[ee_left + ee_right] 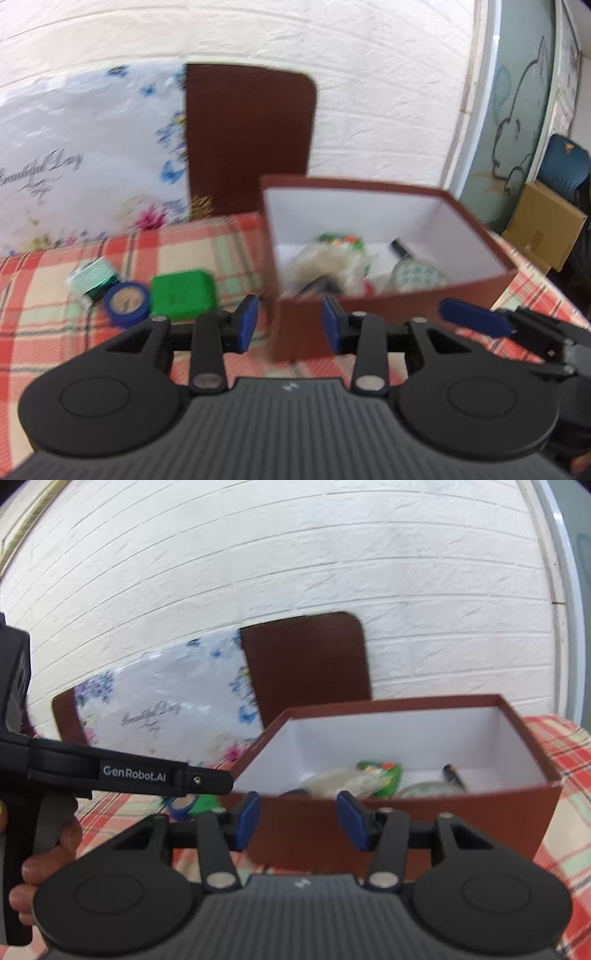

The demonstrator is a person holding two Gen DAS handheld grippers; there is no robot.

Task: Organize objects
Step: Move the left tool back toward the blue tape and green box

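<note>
A brown box [391, 314] with a white inside stands on the plaid tablecloth and holds a green packet [341, 242], a clear bag, a round tin and a dark small item. Left of it lie a green block [183, 297], a blue tape roll [127, 302] and a green-white packet [94, 277]. My left gripper [290, 325] is open and empty, in front of the box's near left corner. My right gripper [301, 819] is open and empty, close to the box's front wall [406, 830]. The right gripper's fingertip [472, 317] shows in the left wrist view.
The box lid [251, 136] leans on the white brick wall behind, beside a flowered plastic bag [92, 155]. A cardboard box [543, 225] and a blue chair stand off the table's right side. The left gripper's handle [110, 771] and a hand show at left in the right wrist view.
</note>
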